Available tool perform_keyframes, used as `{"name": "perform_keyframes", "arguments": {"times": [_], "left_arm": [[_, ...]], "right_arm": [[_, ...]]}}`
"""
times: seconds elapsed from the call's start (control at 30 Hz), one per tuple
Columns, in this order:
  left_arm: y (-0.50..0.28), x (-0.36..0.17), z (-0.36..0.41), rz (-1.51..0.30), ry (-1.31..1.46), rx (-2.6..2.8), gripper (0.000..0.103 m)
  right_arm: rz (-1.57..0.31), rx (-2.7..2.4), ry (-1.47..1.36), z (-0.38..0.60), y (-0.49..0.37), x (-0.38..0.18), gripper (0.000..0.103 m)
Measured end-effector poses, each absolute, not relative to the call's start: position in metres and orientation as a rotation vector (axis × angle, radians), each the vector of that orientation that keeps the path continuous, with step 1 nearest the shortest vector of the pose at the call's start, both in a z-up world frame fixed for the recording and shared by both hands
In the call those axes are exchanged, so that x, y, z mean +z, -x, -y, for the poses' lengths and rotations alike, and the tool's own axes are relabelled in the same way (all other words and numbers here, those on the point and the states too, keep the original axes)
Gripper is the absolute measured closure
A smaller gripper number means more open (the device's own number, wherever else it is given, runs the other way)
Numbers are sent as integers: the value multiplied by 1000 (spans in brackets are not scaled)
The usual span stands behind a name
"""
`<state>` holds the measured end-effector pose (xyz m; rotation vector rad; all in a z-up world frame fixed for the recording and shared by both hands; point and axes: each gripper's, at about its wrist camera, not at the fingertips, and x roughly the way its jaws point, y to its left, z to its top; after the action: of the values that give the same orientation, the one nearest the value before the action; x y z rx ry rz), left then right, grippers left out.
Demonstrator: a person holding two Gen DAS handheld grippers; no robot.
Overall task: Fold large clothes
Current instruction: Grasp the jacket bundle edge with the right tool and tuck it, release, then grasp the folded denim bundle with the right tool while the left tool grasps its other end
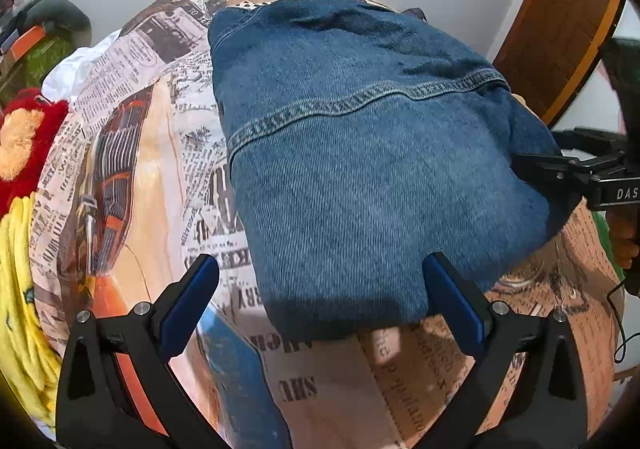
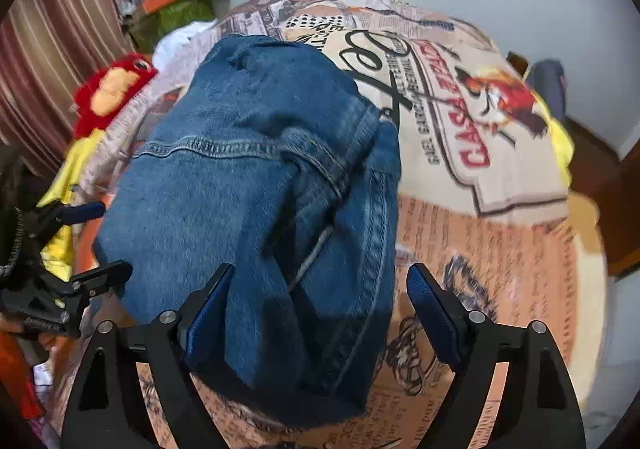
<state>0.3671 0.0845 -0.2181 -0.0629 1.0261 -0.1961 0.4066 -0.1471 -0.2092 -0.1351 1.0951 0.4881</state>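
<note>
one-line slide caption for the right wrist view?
Right gripper open over folded denim garment on a newspaper-print bedspread; left gripper open at its far side.

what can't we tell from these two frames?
- Left wrist view: the denim garment covers its own inner layers, so the fold count is unknown.
- Right wrist view: bedspread print motion-blurred; the garment hides what is beneath.
- Both views: garment type unclear.
</note>
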Motion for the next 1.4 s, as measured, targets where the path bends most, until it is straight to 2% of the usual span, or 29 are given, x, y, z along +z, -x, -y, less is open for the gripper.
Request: {"name": "perform_keyframes", "arguments": {"times": [0.13, 0.33, 0.43, 0.7, 0.97, 1.13, 1.4], "left_arm": [[-359, -225, -86, -1051, 92, -202, 0], [-339, -238, -90, -1085, -74, -80, 0], [-331, -239, -108, -1085, -39, -58, 0], [-333, -188, -142, -933, 71, 6, 0], [-373, -157, -140, -867, 170, -66, 0], [-412, -182, -143, -967, 322, -139, 0], [-453, -244, -145, -1134, 516, -217, 0]], "right_arm": [[-1141, 508, 27, 168, -404, -219, 18], [-1178, 524, -104, 191, -396, -222, 18], [-1222, 525, -170, 203, -394, -224, 17], [-1166, 475, -43, 203, -386, -197, 15], [-1099, 539, -168, 195, -415, -163, 13], [-1163, 586, -226, 178, -444, -175, 12], [-1358, 631, -298, 162, -495, -241, 11]]}}
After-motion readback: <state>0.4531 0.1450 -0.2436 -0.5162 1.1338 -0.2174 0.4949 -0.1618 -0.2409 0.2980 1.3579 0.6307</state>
